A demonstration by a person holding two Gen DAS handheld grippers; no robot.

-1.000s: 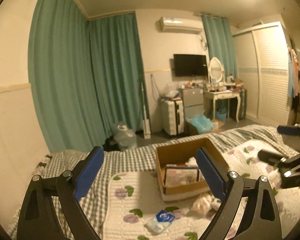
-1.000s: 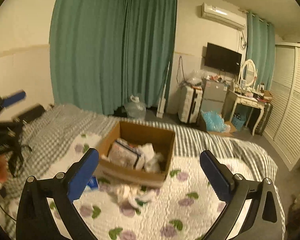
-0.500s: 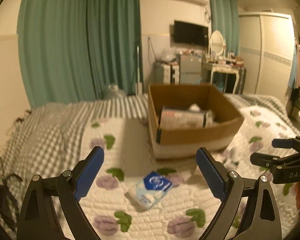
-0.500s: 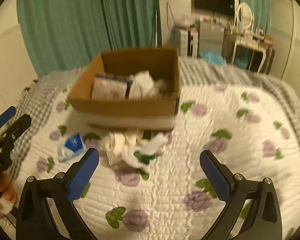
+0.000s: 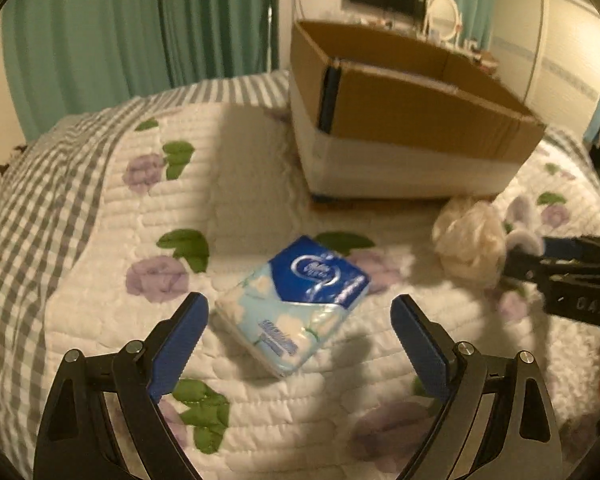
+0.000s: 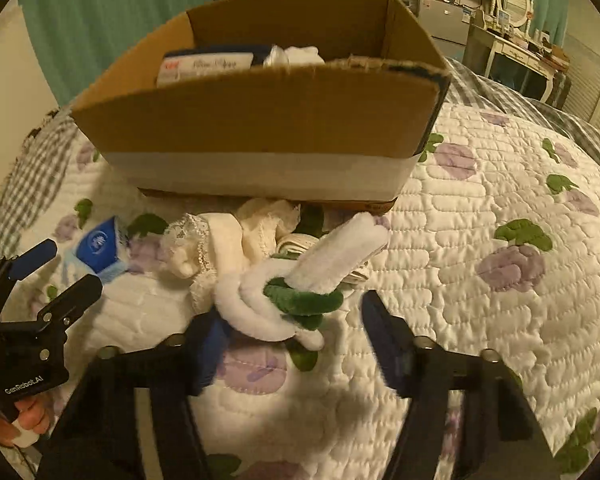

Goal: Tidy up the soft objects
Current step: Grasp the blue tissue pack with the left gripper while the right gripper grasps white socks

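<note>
While I held both tools low over the bed, my left hand-held gripper (image 5: 298,330) was spread wide, its blue pads either side of the tissue pack (image 5: 294,304) without touching it; the pack lay flat on the quilt (image 5: 112,248), its dark blue end toward the cardboard box (image 5: 404,120); the box stood just beyond it on the same quilt; to the right of the pack sat a cream lace bundle (image 5: 470,240), close to the box's front wall; my right hand-held gripper (image 6: 294,334) was spread as well, its fingers flanking a white and green plush toy (image 6: 296,288) that lay on the quilt in front of the box; the left pad (image 6: 210,340) sat right against the toy's white loops, though I could not tell whether it pressed them; the right pad stood clear of the toy; the lace bundle touched the toy on its left; inside the box I could see a white packet (image 6: 204,66) and some white fabric (image 6: 294,56) against the far side.
</note>
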